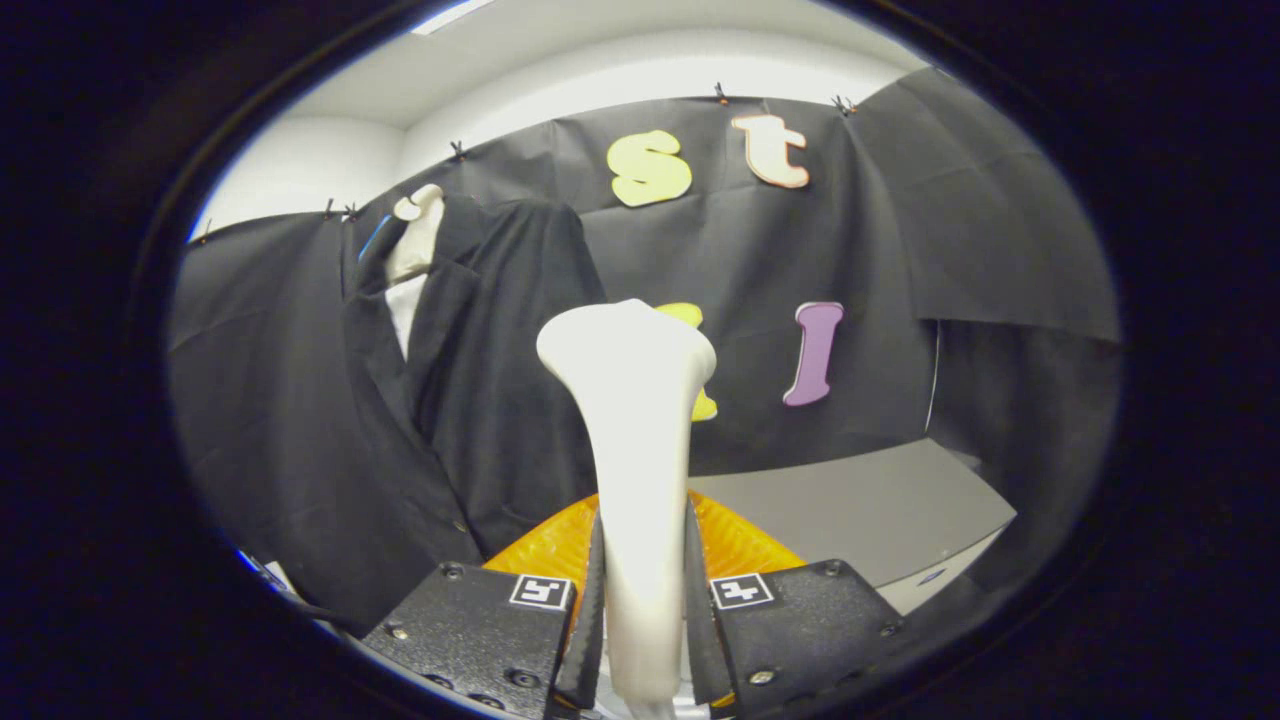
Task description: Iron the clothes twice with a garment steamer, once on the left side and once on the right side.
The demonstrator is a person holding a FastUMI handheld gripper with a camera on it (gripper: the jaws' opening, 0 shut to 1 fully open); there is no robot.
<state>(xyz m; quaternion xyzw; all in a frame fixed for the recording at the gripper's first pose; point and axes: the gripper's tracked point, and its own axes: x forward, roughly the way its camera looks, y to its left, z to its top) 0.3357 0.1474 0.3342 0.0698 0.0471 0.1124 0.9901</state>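
My gripper point(640, 610) is shut on the white garment steamer point(635, 420), both fingers pressing its handle. The steamer stands upright between the fingers, its wide head at the top. A black suit jacket point(470, 400) hangs on a pale mannequin neck point(415, 235) beyond the fingers and to their left, with a white shirt front point(405, 310) showing between the lapels. The steamer head is to the right of the jacket and apart from it.
An orange ribbed base point(540, 545) lies just behind the fingers under the steamer. A grey table top point(860, 505) stretches to the right against the black cloth wall point(900, 250).
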